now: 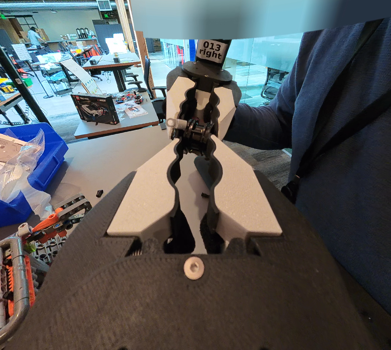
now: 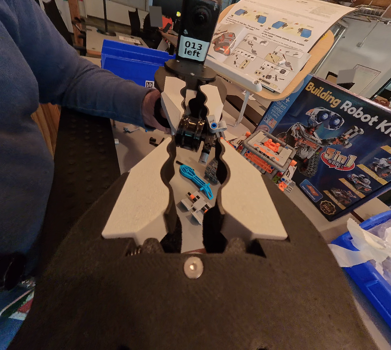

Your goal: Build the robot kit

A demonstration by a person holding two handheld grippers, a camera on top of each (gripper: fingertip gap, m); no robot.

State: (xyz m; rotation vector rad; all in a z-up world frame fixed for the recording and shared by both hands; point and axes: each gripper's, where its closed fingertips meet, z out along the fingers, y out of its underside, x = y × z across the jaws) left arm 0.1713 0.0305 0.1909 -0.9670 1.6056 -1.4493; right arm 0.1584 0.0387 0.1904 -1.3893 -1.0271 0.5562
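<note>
While both tools meet tip to tip above the counter [image 2: 127,162], a small black wheel assembly [image 1: 195,132] hangs between them. The left hand-held gripper [image 1: 192,145] has its white, wavy-edged fingers [image 1: 152,187] drawn nearly together on the lower part of that assembly; the right hand-held gripper [image 2: 195,143] pinches the same piece from the opposite side, by my reading so each can brace it against the other. A pale grey pin connector [image 1: 175,122] sticks out sideways from the glossy, ribbed black wheel, with a blue-centred grey joint [image 2: 215,125] beside it.

Below the wheel assembly lies a turquoise plastic separator tool [image 2: 196,179], slender and openwork, next to a small grey-and-orange brick cluster [image 2: 195,204]. Right of the assembly stands a part-built grey and orange model [image 2: 268,155], blocky and studded with holes, in front of a glossy dark kit box [image 2: 338,149]. Behind it an open instruction booklet [image 2: 264,43] leans on a wooden stand, and a blue plastic bin [image 1: 42,160] holds crinkled clear bags.
</note>
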